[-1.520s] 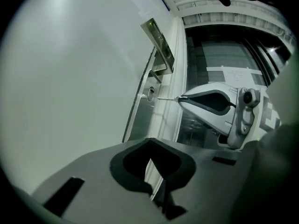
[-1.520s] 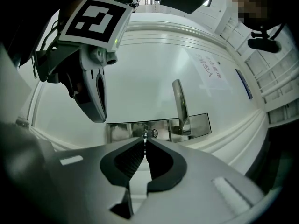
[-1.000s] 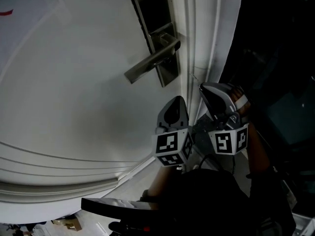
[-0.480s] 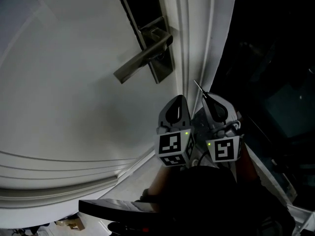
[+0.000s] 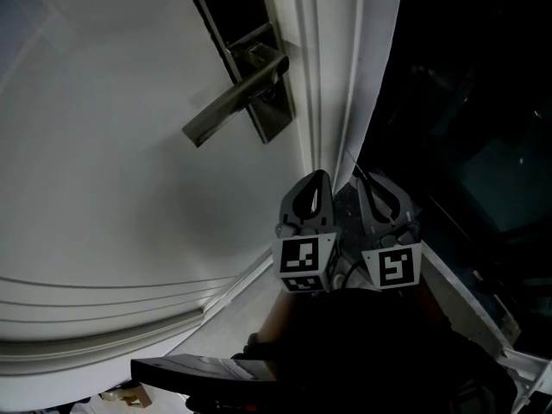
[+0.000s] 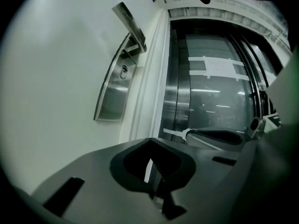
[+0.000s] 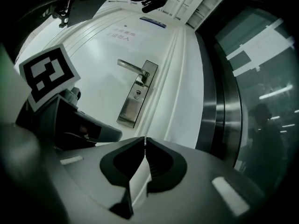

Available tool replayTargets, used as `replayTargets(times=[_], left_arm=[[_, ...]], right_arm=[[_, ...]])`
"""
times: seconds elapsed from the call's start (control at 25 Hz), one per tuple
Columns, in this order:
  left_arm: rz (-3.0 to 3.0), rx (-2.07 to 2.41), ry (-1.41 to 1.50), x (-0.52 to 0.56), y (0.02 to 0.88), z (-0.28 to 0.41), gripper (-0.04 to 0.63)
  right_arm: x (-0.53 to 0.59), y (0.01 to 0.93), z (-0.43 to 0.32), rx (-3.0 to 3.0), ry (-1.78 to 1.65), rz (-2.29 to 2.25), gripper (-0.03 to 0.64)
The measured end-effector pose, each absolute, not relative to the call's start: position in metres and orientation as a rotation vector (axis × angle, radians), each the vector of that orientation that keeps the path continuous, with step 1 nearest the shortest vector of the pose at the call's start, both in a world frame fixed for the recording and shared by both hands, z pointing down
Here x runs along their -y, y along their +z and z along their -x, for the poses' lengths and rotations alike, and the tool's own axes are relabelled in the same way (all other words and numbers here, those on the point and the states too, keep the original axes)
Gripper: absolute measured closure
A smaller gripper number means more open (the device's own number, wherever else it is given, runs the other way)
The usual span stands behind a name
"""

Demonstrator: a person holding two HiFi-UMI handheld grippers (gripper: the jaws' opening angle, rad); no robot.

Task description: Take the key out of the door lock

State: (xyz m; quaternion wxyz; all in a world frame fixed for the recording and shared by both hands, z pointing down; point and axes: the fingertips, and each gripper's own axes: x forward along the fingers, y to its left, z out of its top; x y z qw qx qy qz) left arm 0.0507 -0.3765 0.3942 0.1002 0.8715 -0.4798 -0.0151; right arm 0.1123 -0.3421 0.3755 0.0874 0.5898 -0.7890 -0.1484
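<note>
The brushed-metal lock plate (image 5: 274,121) with its lever handle (image 5: 231,103) sits on the white door (image 5: 112,162), up and left of both grippers. In the left gripper view the keyhole (image 6: 124,70) under the lever (image 6: 131,23) holds no key. My right gripper (image 5: 362,181) is shut on the thin silver key (image 6: 176,133), which sticks out of its tips toward the door frame. My left gripper (image 5: 318,176) hangs just left of it, shut with nothing held. The right gripper view shows the plate (image 7: 133,101) well ahead of its closed jaws (image 7: 145,144).
White door-frame mouldings (image 5: 332,84) run between the door and a dark glass panel (image 5: 466,102) in a steel frame (image 6: 180,78) on the right. A paper notice (image 7: 119,34) is stuck on the door above the handle. A raised moulding (image 5: 103,309) curves across the door below.
Both grippers have drawn back from the lock plate, which now sits higher and further left in the head view. The right gripper, with the key, has moved in beside the left one.
</note>
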Motion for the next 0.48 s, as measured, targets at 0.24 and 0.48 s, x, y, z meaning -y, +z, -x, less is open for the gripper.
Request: replayTargets(times=[0.24, 0.48], left_arm=[[-2.628, 1.393, -0.028, 0.373, 0.394, -0.058, 0.595], [-2.631, 1.391, -0.017, 0.374, 0.395, -0.06, 0.595]], right_arm=[[0.339, 0.377, -0.119, 2.339, -0.425, -1.79, 0.604], [0.338, 0.378, -0.124, 2.318, -0.429, -1.794, 0.604]])
